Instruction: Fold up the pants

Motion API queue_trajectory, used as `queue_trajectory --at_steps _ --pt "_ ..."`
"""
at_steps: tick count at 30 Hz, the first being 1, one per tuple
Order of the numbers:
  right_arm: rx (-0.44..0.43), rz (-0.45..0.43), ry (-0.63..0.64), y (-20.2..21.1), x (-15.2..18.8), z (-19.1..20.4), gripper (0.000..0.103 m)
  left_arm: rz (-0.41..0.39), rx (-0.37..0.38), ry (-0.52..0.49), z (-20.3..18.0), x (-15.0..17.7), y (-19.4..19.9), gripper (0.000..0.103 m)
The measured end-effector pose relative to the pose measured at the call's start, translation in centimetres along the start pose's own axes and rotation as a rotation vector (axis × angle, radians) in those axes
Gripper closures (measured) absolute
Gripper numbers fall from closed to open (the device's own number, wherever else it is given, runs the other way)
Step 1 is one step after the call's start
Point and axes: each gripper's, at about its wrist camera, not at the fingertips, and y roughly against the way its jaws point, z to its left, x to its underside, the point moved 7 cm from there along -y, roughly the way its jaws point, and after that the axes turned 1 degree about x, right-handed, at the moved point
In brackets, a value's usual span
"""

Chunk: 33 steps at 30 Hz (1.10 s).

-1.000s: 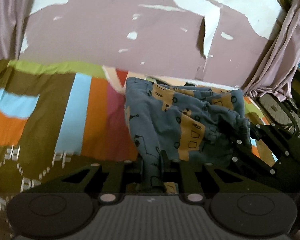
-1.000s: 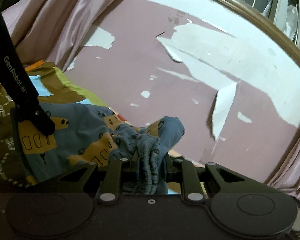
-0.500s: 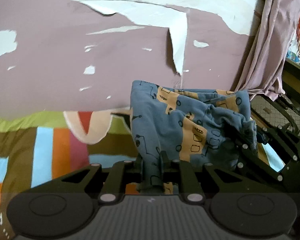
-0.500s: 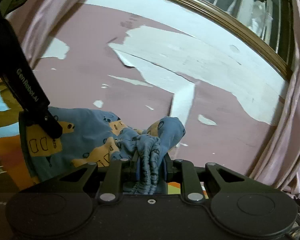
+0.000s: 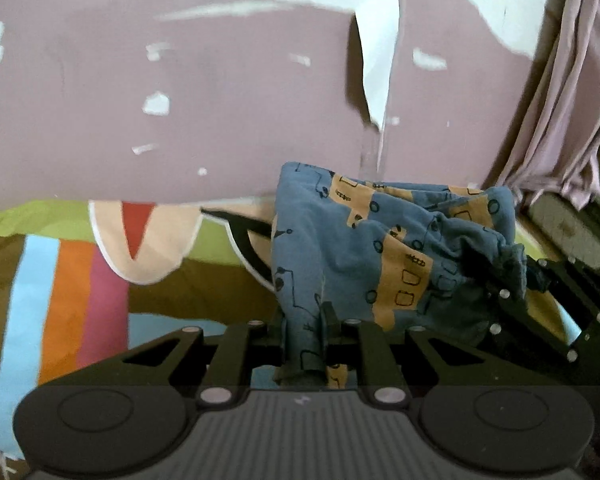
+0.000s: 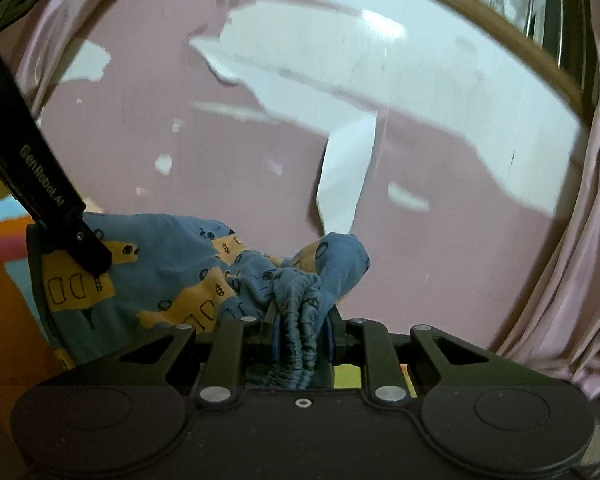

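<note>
Mauve wall (image 5: 228, 92) behind, paint peeled away in pale ragged patches, with a pinkish curtain (image 5: 560, 112) hanging in soft folds at the right edge. Below it, a bed under a striped bedspread (image 5: 68, 292) — flat blocks of blue, orange, magenta, brown and lime.

Held up off that bedspread, between the two tools: the pants (image 5: 364, 256), blue knit printed with tan panels and small black outline drawings, limp and bunched, not yet laid flat.

Compared with a second ago, much more wall and less bedding in the left wrist view, and the curtain drawn further into the right wrist view; both hands carried sideways across the bed with the garment slung between them, its drape hardly altered. Judged a carry rather than a fold: the cloth is probably being brought to a clear stretch of bed to be set down and spread out, so folding proper has not begun.

Left gripper (image 5: 306, 344) closed on a thin, smooth edge of the fabric, a short tab hanging below the jaws. Right gripper (image 6: 300, 340) closed on the gathered, ribbed waistband (image 6: 298, 320) — thick, crinkled elastic puckered into ridges between the pads.
</note>
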Motion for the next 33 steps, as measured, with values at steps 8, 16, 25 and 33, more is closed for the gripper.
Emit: queue_trajectory --at_steps 8,16,25,33 --pt "-0.038 0.146 -0.096 -2.7 2.9 -1.0 0.077 0.065 -0.009 0.021 0.6 1.9 -2.6 0.085" --pt "-0.021 0.198 -0.127 -3.6 4.1 -1.3 0.057 0.092 -0.037 0.001 0.7 2.5 -3.5 0.081" --pt "0.07 0.211 -0.164 -3.4 4.8 -3.3 0.011 0.102 -0.048 0.014 1.8 2.8 -3.3 0.052" --pt "0.119 0.139 -0.18 -1.0 2.4 -3.6 0.001 0.047 -0.056 0.023 2.2 2.4 -0.6 0.021"
